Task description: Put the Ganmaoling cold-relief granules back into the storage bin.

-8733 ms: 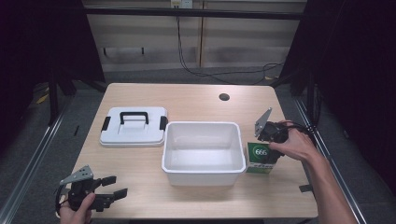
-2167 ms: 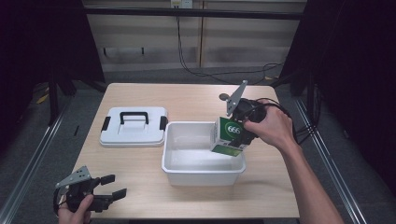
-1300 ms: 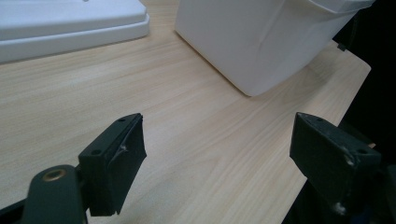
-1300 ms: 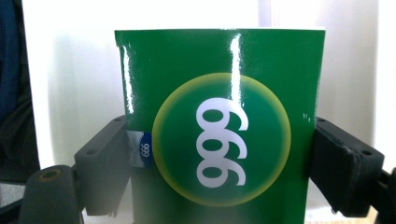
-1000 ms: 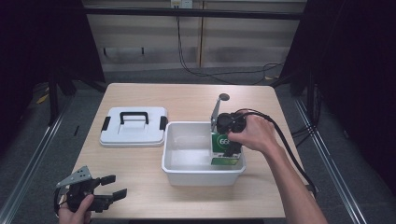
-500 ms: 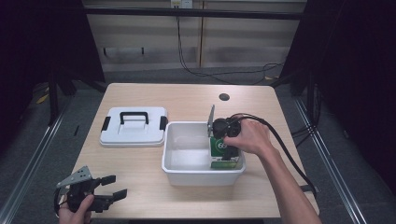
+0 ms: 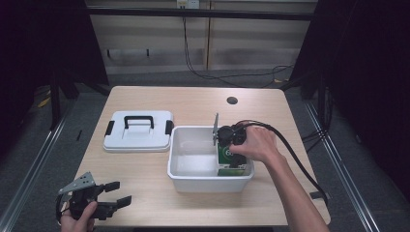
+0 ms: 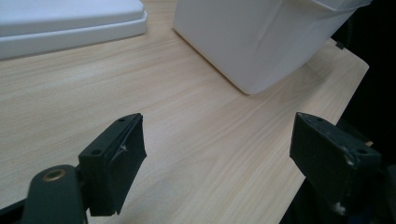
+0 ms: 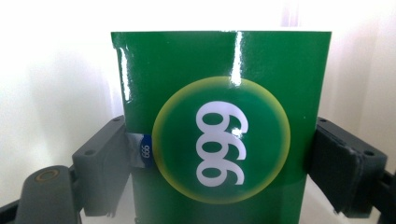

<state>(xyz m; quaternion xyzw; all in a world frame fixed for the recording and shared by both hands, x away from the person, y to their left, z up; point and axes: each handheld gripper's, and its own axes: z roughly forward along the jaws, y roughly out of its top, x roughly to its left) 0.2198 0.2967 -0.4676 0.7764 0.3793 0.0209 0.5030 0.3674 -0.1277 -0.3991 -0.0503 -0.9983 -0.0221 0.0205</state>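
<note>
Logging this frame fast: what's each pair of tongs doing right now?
Left tongs: open, holding nothing, above the table.
Right tongs: shut on the green box, inside the white bin.

The tub (image 7: 193, 169) sits near the middle of the table (image 7: 183, 99), slightly toward the near edge. Inside it, at its right end, stands the box (image 7: 226, 159), and the right gripper (image 7: 227, 145) reaches down into the tub from the right, its 2 jaws pressed on either side of the box (image 9: 224, 126). Left of the tub and a little farther back lies the lid (image 7: 138, 130), just beside the tub's far-left corner. Far behind the tub, a hole (image 7: 232, 100) sits in the tabletop. Down at the near-left corner hovers the left gripper (image 7: 118, 193), well apart from the tub (image 8: 261, 37), with the lid (image 8: 70, 21) beyond it.
</note>
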